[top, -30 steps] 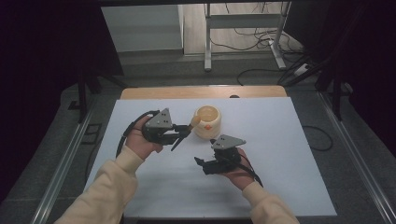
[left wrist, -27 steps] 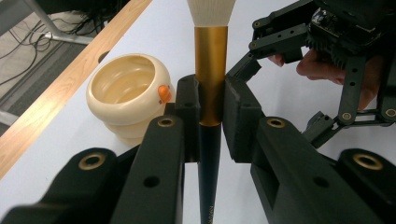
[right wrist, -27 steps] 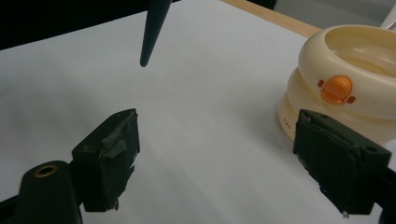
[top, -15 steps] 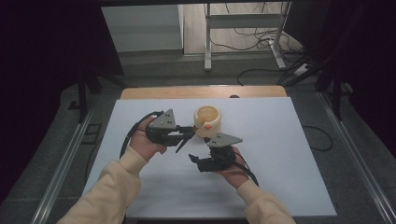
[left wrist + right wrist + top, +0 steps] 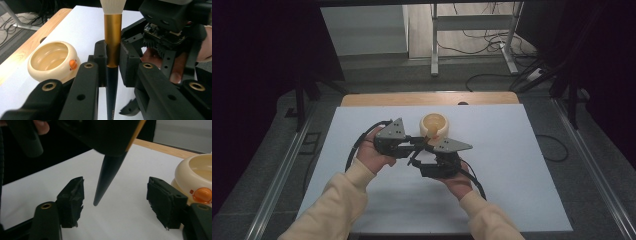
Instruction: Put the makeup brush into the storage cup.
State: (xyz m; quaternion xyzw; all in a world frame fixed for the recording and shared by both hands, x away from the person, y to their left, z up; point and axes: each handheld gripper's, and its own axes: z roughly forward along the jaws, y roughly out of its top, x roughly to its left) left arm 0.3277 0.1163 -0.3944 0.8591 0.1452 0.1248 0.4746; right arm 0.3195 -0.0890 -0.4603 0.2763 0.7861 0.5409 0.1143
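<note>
A makeup brush [image 5: 112, 37] with a gold ferrule, pale bristles and a dark tapered handle stands between the jaws of my left gripper [image 5: 112, 62], which is shut on it just below the ferrule. In the high view my left gripper [image 5: 419, 142] meets my right gripper [image 5: 416, 160] just in front of a cream duck-faced bowl [image 5: 434, 125]. The brush handle's tip [image 5: 107, 175] hangs between the pads of my right gripper [image 5: 118, 200]. Those jaws have just been closing, and gaps remain on both sides of the tip. The bowl [image 5: 51, 60] sits left of the brush, empty.
The white table cover [image 5: 512, 165] spreads wide around both hands. A wooden table edge [image 5: 377, 99] runs along the back. Metal rails [image 5: 282, 170] flank the table. The right gripper's body [image 5: 170, 32] and a hand crowd close behind the brush.
My right gripper has edged left and up toward the left gripper, bringing its jaws around the brush handle's tip. The left gripper and bowl have stayed put.
</note>
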